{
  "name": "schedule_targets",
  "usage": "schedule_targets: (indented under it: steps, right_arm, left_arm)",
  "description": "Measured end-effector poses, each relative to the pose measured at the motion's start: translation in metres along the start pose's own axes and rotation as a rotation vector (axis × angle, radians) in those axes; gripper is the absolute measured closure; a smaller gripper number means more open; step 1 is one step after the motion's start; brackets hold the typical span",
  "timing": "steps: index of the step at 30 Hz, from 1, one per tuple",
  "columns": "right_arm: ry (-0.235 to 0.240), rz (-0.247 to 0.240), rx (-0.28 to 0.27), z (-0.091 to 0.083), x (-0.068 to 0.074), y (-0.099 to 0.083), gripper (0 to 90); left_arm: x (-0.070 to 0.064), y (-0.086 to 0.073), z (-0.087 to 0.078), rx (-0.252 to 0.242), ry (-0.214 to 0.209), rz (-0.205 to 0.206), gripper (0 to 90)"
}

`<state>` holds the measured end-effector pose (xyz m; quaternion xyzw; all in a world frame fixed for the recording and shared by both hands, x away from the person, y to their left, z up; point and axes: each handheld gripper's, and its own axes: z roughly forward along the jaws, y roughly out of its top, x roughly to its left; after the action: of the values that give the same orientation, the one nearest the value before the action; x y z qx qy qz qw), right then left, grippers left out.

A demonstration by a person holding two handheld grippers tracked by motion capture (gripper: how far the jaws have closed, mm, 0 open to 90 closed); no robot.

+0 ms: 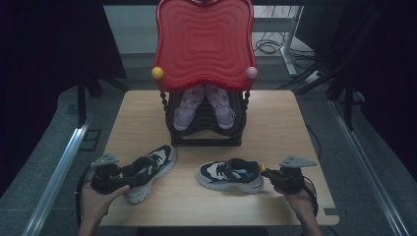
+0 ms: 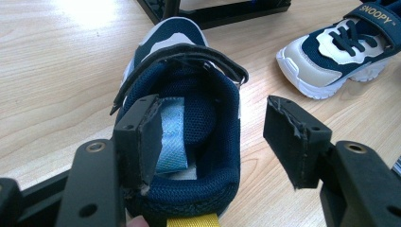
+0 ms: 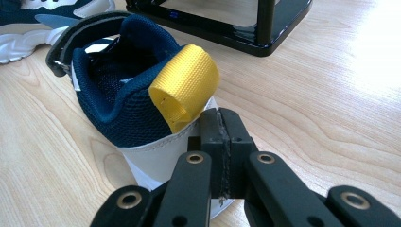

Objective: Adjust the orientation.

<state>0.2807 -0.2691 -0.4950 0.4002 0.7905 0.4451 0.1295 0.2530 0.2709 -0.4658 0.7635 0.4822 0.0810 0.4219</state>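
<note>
Reading "SNOOPY": navy shoe (image 2: 340, 45) strap

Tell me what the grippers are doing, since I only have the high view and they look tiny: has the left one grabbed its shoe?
Observer: No. The left gripper is open, one jaw inside the shoe opening, the other outside over the table.
Operator: And the right one?
Observer: The right gripper is shut, its tip at the heel of the other shoe, just under a yellow loop.
Operator: Any marking on that shoe?
Observer: Its strap reads SNOOPY.
</note>
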Motion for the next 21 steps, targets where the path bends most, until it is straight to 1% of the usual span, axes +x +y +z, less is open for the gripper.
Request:
schedule_targets:
  steps: [6,21]
  right_arm:
    - [0.006,0.003,0.0,-0.0005,0.0002,-0.0016,89.9]
    - [0.003,0.002,0.0,-0.002,0.0018,-0.0036,89.9]
  left_arm:
    - [0.0005,-0.0003,0.0004,0.0,-0.001,-0.001,38.0]
    - [0.0005,-0.0007,0.003,0.001,-0.001,0.003,37.4]
